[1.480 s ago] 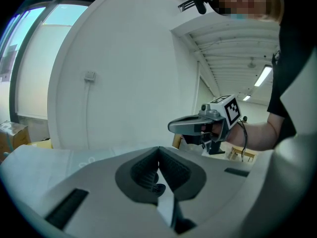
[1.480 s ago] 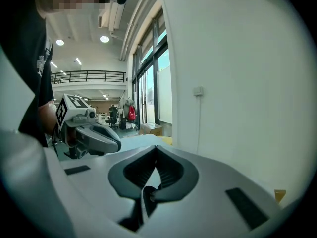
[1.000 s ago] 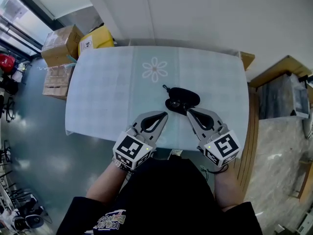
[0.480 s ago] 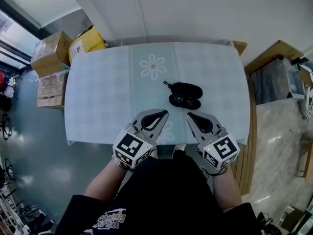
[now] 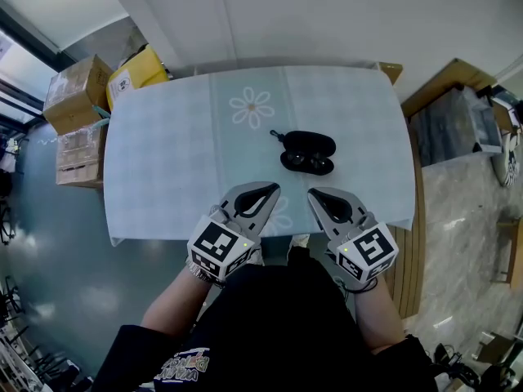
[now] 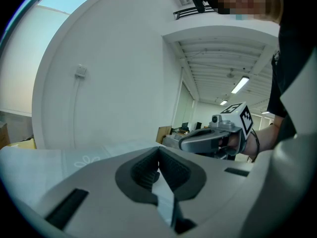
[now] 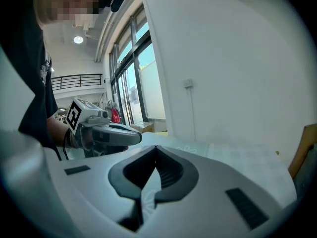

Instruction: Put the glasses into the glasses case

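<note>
A black oval glasses case (image 5: 311, 143) lies on the table (image 5: 163, 170), right of the middle, with a small strap at its left end. Dark glasses (image 5: 306, 163) lie just in front of it, touching or nearly touching it. My left gripper (image 5: 267, 189) hovers over the table's near edge, shut and holding nothing, short of the glasses and to their left. My right gripper (image 5: 313, 194) is shut and holding nothing too, just in front of the glasses. The left gripper view shows closed jaws (image 6: 158, 150) and the right gripper (image 6: 210, 139) alongside. Neither gripper view shows the case or the glasses.
The table wears a pale blue checked cloth with a flower print (image 5: 251, 104). Cardboard boxes (image 5: 73, 96) and a yellow box (image 5: 137, 72) stand on the floor at the left. Wooden furniture (image 5: 445, 96) stands at the right, and a white wall runs behind the table.
The head view has shifted, so the table sits lower left in frame. The gap between my gripper tips and the glasses has widened a little. Both grippers stay shut.
</note>
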Demonstrator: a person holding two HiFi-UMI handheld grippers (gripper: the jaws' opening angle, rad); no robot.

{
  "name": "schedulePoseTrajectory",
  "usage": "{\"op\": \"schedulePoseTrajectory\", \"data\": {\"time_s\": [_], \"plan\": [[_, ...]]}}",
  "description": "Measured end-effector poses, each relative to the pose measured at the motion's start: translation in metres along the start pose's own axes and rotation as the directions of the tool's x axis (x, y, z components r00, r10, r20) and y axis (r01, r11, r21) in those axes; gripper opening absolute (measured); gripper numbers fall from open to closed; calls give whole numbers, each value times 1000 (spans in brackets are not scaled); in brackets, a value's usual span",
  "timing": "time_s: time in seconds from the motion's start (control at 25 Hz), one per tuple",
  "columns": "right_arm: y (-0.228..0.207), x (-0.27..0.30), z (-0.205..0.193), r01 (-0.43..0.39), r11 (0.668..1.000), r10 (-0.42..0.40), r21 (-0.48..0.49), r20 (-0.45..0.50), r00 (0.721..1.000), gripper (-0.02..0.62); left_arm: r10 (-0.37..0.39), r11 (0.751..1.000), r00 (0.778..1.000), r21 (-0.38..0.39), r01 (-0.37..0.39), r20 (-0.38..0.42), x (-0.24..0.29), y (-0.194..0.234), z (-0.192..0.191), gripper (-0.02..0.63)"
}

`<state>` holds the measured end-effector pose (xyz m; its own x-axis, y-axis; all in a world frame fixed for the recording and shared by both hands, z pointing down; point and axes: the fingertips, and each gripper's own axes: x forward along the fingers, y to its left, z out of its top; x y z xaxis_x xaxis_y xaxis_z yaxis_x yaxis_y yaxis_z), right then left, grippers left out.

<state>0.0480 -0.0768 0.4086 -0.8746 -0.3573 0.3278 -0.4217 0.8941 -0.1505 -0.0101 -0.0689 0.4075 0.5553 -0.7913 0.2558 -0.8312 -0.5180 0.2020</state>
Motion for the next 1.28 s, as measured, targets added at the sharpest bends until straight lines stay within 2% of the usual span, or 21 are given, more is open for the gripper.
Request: {"op": "schedulePoseTrajectory", "data": {"time_s": [0.56,1.28], "plan": [[33,-3,-3,-11,1000,12,-11,12,1000,23,17,1000,1000,3,-17,16,-32,-8,-7,28],[37,-14,2,15,1000,-14,-15,30,999,23,-8,1000,1000,26,7,29,-34,-17,1,28]]}}
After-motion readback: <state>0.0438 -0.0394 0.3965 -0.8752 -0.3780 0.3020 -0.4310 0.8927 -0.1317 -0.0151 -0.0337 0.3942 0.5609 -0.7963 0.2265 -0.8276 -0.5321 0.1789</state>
